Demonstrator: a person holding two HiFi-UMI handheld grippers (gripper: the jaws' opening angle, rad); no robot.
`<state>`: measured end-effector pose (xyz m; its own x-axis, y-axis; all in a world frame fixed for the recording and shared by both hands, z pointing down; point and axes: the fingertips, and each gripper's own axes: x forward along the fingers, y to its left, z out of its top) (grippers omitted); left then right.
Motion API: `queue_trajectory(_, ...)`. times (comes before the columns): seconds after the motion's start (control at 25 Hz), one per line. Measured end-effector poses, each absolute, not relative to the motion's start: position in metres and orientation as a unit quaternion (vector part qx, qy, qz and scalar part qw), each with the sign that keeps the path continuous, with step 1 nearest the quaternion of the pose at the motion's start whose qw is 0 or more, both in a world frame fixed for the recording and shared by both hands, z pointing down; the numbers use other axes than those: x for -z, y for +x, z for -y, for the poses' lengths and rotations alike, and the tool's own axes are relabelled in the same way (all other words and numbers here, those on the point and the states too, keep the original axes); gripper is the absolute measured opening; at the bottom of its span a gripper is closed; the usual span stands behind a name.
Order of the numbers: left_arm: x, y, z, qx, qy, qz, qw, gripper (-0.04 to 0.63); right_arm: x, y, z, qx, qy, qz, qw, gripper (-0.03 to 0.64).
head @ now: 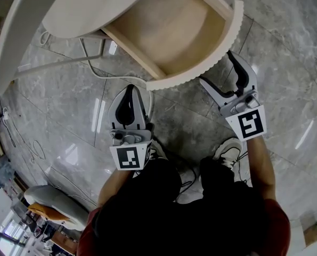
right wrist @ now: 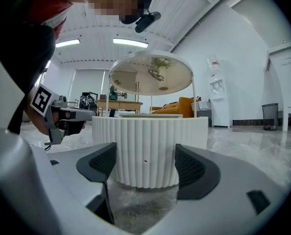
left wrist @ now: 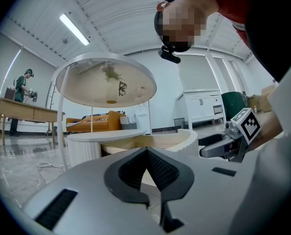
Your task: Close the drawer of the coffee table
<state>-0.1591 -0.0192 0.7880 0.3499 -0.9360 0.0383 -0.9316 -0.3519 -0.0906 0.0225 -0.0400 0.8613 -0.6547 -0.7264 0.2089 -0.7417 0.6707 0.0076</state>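
Note:
The coffee table's drawer [head: 169, 31] stands pulled out, its wooden inside open to the head view and its white ribbed front [head: 201, 71] curving toward me. My right gripper [head: 218, 68] is open at the right end of that front, apart from it. In the right gripper view the ribbed front [right wrist: 145, 151] fills the gap ahead of the wide jaws of the right gripper [right wrist: 145, 163], with nothing between them. My left gripper [head: 129, 89] hangs over the floor just short of the front's left end, pads together, empty. The left gripper [left wrist: 146, 153] points level at the drawer [left wrist: 179, 141].
The round white table top [head: 89, 4] overhangs the drawer at upper left on thin white legs [head: 57, 65]. A white cable [head: 102, 71] trails on the marble floor. My shoes [head: 230, 148] stand below the grippers. An orange sofa [left wrist: 94, 120] and a white cabinet [left wrist: 201, 106] are far off.

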Motion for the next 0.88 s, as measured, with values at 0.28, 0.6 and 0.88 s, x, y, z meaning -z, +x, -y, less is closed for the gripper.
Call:
queue_trajectory(0.28, -0.791, -0.161, 0.018, 0.047, -0.819, -0.571, 0.028, 0.012, -0.863, 0.017, 0.044, -0.046, 0.408, 0.908, 0.085, 0.351)
queue_trajectory(0.6, -0.794, -0.166, 0.018, 0.047, -0.819, -0.571, 0.022, 0.012, -0.864, 0.009, 0.053, -0.047, 0.404, 0.909, 0.088, 0.351)
queue_trajectory(0.88, -0.795, -0.172, 0.024, 0.034, -0.812, -0.582, 0.009, 0.012, -0.863, -0.001, 0.065, -0.046, 0.406, 0.909, 0.082, 0.351)
